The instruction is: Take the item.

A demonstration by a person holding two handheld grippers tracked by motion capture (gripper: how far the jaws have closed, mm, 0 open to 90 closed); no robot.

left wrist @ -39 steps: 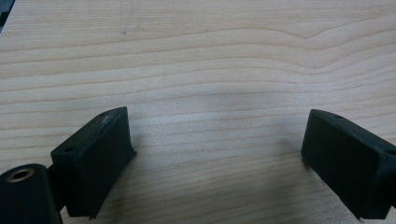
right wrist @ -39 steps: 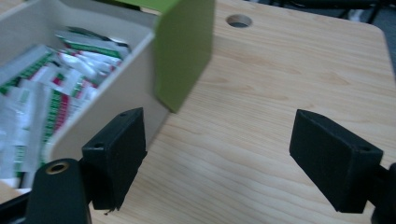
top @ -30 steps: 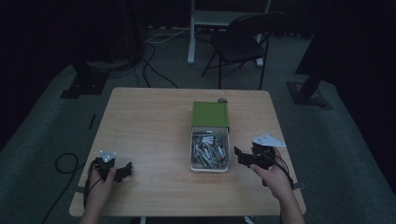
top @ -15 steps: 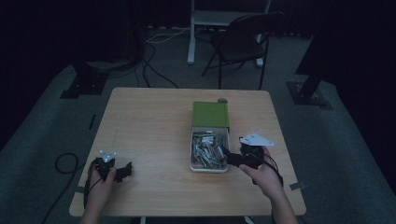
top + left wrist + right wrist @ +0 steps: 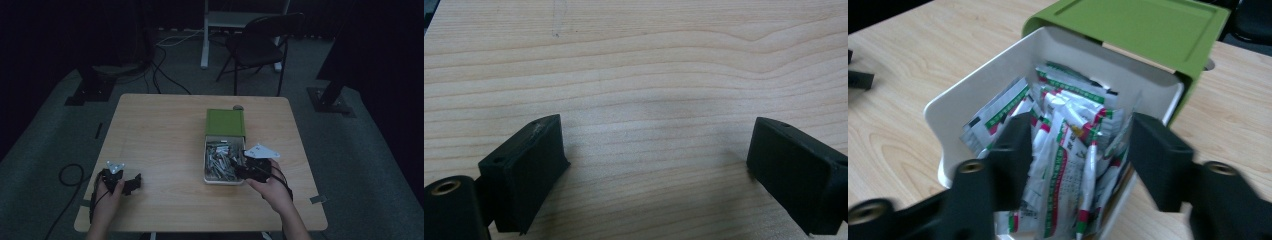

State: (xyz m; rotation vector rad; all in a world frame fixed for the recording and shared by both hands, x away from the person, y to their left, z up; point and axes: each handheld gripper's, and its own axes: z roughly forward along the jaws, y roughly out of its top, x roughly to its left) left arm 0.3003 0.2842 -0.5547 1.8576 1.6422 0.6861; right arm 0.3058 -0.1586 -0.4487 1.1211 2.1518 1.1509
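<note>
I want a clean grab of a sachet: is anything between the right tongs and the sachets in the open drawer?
Nothing visible. The right tongs hang over the white drawer, jaws just closing and straddling the sachets, not yet pressing. The green case sits behind, off the path.

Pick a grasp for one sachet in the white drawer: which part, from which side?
Judging from the right gripper view, take the long sachet on top of the pile by its narrow width, near its middle, coming down from above through the white drawer's open top. Its walls and the green cover block side approaches. The right gripper already straddles the pile, its jaws having just been closing but not yet pinching.
</note>
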